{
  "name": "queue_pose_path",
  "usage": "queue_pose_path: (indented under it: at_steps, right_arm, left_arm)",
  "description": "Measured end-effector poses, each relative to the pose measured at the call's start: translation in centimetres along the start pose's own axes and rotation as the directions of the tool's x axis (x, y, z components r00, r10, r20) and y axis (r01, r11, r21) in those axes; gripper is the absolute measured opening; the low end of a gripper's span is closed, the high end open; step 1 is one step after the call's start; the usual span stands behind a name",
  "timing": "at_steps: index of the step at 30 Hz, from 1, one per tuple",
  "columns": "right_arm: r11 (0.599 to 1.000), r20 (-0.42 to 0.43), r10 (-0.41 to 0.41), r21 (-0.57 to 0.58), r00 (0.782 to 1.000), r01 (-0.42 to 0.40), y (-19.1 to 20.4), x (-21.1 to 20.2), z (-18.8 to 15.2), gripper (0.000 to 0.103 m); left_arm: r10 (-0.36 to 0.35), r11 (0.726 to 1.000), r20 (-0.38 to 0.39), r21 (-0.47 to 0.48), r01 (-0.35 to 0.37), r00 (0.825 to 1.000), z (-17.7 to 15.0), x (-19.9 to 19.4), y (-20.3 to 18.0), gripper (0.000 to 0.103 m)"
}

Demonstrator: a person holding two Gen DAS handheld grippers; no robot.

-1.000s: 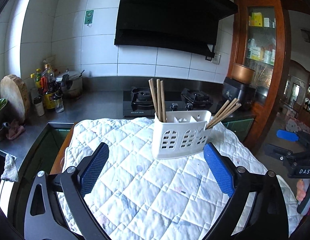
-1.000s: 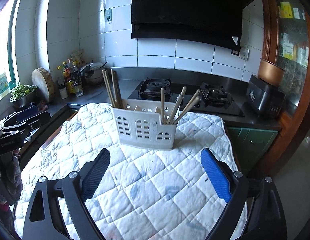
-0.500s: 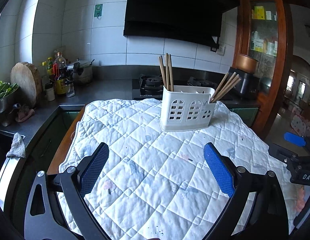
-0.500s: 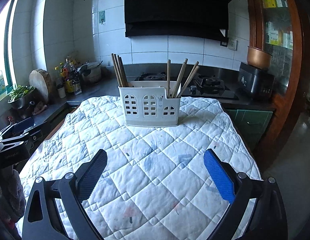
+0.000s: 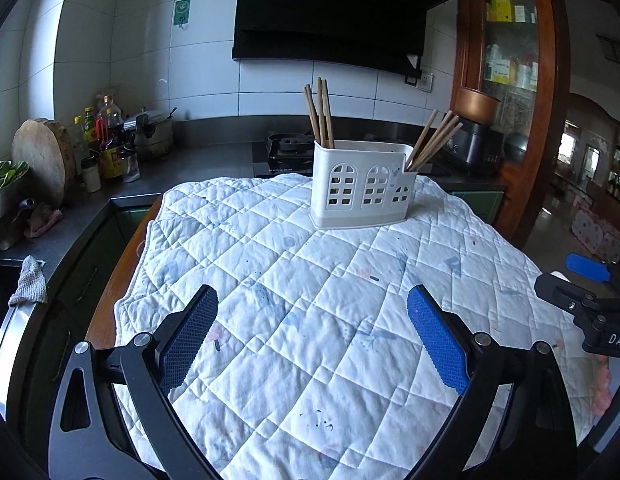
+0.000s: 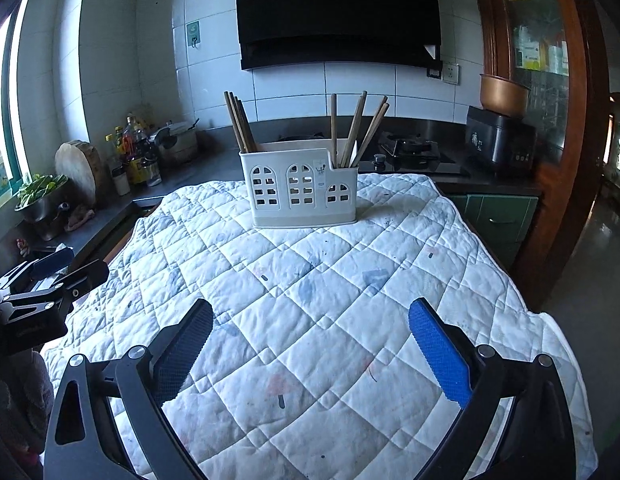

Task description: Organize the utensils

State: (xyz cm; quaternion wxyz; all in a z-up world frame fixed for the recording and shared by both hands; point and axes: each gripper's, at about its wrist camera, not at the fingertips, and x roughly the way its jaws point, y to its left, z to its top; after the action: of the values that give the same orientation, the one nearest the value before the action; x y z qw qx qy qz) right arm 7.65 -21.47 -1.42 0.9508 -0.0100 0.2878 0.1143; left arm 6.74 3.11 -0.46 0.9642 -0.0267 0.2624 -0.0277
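A: Where is the utensil holder (image 5: 363, 186) sitting?

B: Upper middle of both frames, on the quilted cloth (image 5: 310, 320) — well apart from the left gripper (image 5: 311, 306) and right gripper (image 6: 310, 318), both gaping wide, gripping nothing.

A: What is it holding?

B: Chopsticks (image 6: 238, 122) are standing at its left end, more chopsticks (image 6: 355, 130) are leaning at its right — its inner dividers are staying hidden.

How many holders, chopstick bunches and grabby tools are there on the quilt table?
white holder: 1
chopstick bunches: 2 (left bunch, right bunch)
tools: 2 (left tool, right tool), both open and empty
Total: 5
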Motion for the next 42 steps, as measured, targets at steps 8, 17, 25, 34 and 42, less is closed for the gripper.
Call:
queue_pose_path:
  at_steps: [8, 17, 25, 34, 42]
  right_arm:
    - [1.000, -0.001, 0.003, -0.009, 1.000, -0.003, 0.5, -0.5, -0.6, 0.095]
    - [1.000, -0.011, 0.018, -0.016, 1.000, -0.018, 0.9, -0.5, -1.1, 0.096]
    - [1.000, -0.016, 0.017, -0.013, 1.000, -0.017, 0.9, -0.4, -1.2, 0.096]
    - [1.000, -0.015, 0.015, -0.017, 1.000, -0.015, 1.0, -0.4, -1.2, 0.096]
    - [1.000, -0.014, 0.023, -0.014, 1.000, -0.023, 0.9, -0.3, -1.3, 0.096]
  left_arm:
    - [-0.008, 1.000, 0.007, 0.009, 0.008, 1.000, -0.5, -1.0, 0.0, 0.095]
    - [-0.012, 1.000, 0.004, 0.005, 0.012, 1.000, -1.0, -1.2, -0.1, 0.095]
    - [-0.018, 1.000, 0.001, 0.005, 0.018, 1.000, -1.0, -1.2, -0.1, 0.095]
    - [-0.015, 1.000, -0.004, 0.008, 0.015, 1.000, -1.1, -1.2, -0.3, 0.095]
    - [-0.024, 1.000, -0.005, 0.003, 0.024, 1.000, -1.3, -1.1, -0.4, 0.095]
